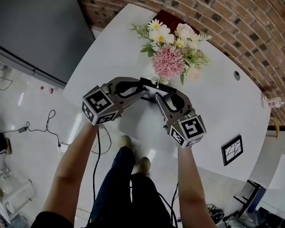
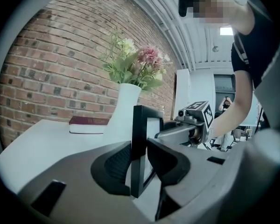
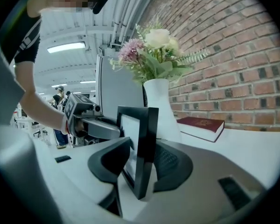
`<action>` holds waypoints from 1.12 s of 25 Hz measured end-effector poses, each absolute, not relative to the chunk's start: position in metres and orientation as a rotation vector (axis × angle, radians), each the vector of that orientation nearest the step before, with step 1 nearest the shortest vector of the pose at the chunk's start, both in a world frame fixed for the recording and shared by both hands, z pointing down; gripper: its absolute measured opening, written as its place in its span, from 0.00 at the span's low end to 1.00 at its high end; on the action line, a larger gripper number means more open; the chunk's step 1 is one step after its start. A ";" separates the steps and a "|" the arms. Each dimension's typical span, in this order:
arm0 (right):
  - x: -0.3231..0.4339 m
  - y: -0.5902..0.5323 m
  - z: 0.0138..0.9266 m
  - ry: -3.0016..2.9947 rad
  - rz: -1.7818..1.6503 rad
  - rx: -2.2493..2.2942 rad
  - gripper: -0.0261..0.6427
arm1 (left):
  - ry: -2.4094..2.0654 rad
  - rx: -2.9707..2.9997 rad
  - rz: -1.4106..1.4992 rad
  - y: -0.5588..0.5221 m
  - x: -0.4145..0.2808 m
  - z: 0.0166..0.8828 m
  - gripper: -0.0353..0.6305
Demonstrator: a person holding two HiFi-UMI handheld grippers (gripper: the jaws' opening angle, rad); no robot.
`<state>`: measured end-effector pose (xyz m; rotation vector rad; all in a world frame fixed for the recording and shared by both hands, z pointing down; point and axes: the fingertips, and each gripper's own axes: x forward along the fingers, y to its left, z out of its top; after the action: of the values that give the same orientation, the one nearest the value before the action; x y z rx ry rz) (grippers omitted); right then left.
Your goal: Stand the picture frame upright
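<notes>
Picture frame (image 1: 159, 85): it stands on edge on the white table (image 1: 218, 113), between the near edge and the vase of flowers (image 1: 168, 61), well in from both side edges. From the head view it shows only as a thin dark bar, so its face is close to vertical. Neither gripper view shows its foot, so we cannot say whether it rests on the table.

Left gripper (image 2: 139, 160): clamped on one side rail of the frame. The ribbed pad is on the back and the other jaw is on the glass side. We judge this is the grip keeping the frame from tipping.

Right gripper (image 3: 142, 164): its jaws straddle the opposite rail. The frame sits between them slightly askew, and the jaw on the glass side looks just off it. We read this as slack, a guard and not a hold.

Both grippers come in nearly level from opposite ends. This presumably controls the lean while leaving the bottom edge free to settle.

The red book (image 1: 168, 19) lies at the far edge behind the vase, clear of the work.

Judgement: the task is almost done. What remains is to confirm the frame stands unaided. The risk is that it falls forward or back when the left jaws let go.
</notes>
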<state>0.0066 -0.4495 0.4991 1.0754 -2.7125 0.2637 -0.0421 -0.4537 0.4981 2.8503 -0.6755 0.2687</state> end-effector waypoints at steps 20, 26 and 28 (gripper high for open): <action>0.012 -0.471 0.500 -2.598 0.089 1.257 0.29 | -0.819 2.875 0.293 -0.479 -0.043 0.501 0.24; 0.015 -0.476 0.500 -2.593 0.101 1.282 0.30 | -0.853 2.867 0.279 -0.484 -0.042 0.501 0.25; 0.014 -0.477 0.500 -2.590 0.103 1.294 0.30 | -0.870 2.867 0.283 -0.485 -0.043 0.501 0.25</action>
<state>0.0145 -0.4765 0.4998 1.2938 -2.5901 0.1031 -0.0427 -0.4847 0.5010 2.8665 -0.8702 0.2831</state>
